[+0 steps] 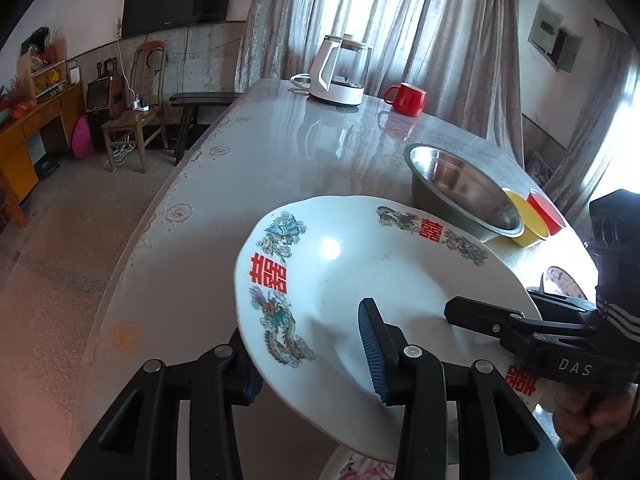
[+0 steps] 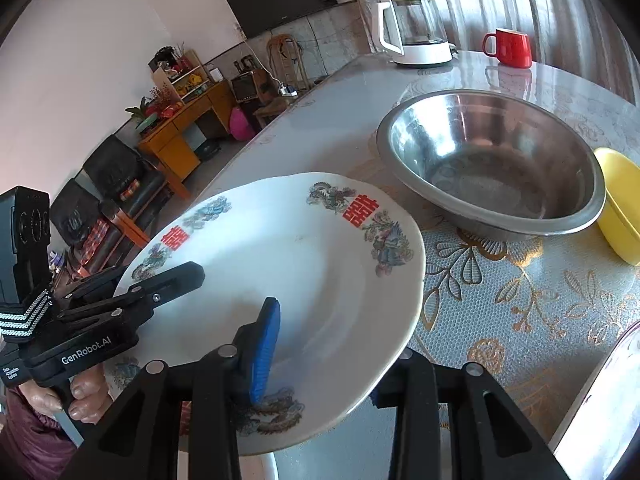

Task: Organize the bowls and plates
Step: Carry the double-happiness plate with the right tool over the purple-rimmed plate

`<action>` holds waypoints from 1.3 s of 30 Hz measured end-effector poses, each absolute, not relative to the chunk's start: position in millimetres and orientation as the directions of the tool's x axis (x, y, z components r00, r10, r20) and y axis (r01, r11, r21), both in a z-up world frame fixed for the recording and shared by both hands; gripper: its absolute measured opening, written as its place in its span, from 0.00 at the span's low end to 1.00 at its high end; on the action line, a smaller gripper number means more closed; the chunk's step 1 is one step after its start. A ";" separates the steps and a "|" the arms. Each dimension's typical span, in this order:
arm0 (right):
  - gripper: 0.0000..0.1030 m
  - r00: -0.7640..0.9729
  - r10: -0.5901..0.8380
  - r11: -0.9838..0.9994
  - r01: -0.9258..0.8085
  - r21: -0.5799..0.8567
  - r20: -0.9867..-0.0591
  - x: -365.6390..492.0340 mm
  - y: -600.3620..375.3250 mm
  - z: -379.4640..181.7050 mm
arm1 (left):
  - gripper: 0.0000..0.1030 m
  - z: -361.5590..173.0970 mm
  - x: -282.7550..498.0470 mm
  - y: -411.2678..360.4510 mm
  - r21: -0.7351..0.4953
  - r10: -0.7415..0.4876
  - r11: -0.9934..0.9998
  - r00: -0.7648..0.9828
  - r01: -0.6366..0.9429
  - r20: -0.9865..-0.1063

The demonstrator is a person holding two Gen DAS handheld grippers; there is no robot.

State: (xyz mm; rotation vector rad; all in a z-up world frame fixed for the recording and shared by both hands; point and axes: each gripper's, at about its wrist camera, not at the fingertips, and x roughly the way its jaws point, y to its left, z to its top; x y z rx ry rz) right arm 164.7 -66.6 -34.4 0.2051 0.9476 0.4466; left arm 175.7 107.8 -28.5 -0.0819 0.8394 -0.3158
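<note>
Both grippers, left (image 1: 316,354) and right (image 2: 326,354), clamped on white plate (image 1: 360,264) rim; red bowl (image 1: 546,212) only in left view, past steel bowl (image 2: 492,168).

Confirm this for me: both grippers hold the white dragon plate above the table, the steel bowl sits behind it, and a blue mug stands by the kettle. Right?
Not quite: the mug by the kettle is red, as the right wrist view shows. Otherwise yes: left gripper and right gripper both hold the white dragon plate above the table, steel bowl behind it.
</note>
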 end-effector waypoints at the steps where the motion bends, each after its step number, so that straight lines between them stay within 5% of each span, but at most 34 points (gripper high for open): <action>1: 0.35 0.508 0.455 0.890 -0.278 0.360 -0.732 162.4 -66.9 -33.7 | 0.40 -27.2 174.1 107.1 -0.198 -0.310 0.949 0.628 0.244 -0.713; 23: 0.35 0.656 0.431 0.901 -0.286 0.325 -0.619 83.5 -114.8 21.6 | 0.46 26.2 93.6 41.9 -0.188 -0.408 0.908 0.687 0.375 -0.601; 39: 0.35 0.704 0.240 0.954 -0.043 0.298 -0.668 -6.7 -229.4 8.9 | 0.49 6.2 53.9 -88.1 -0.227 -0.546 0.797 0.506 0.560 -0.668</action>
